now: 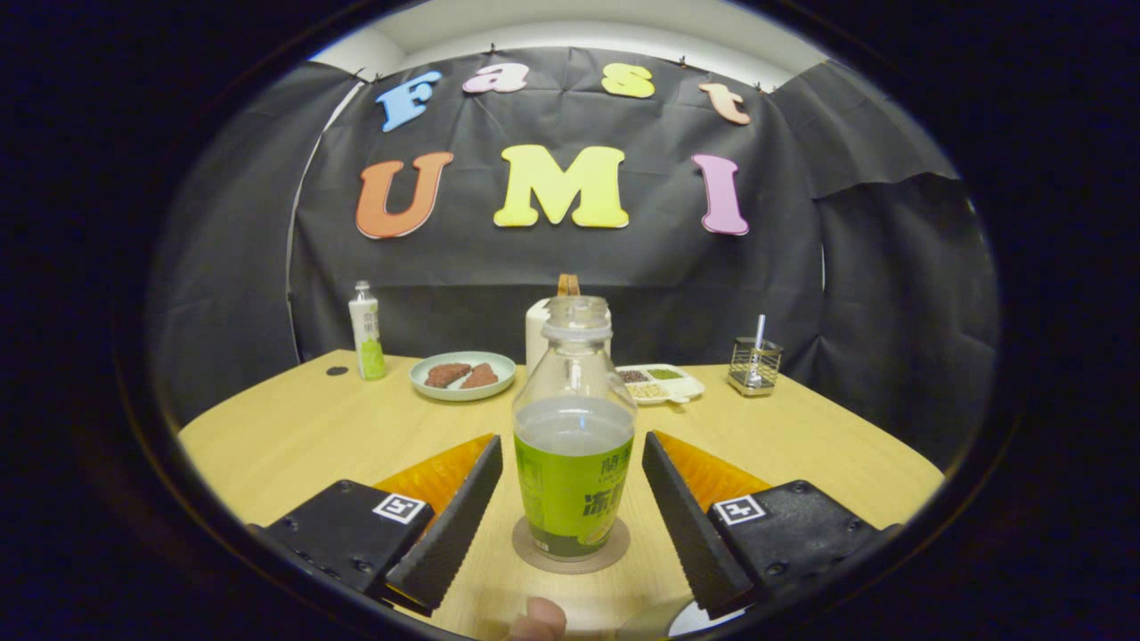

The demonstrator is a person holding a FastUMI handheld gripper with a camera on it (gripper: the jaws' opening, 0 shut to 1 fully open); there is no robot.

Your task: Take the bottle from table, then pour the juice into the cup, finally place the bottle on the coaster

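An uncapped clear bottle with a green label stands upright on a round brown coaster, partly filled with clear liquid. My gripper is open, its fingers on either side of the bottle with a gap on each side, touching nothing. A white rim, perhaps the cup, shows just under the right finger. A fingertip of a person pokes in near the coaster's front.
At the back of the wooden table stand a small white-and-green bottle, a green plate with brown food, a white jug behind the bottle, a divided tray of grains and a wire holder with a spoon.
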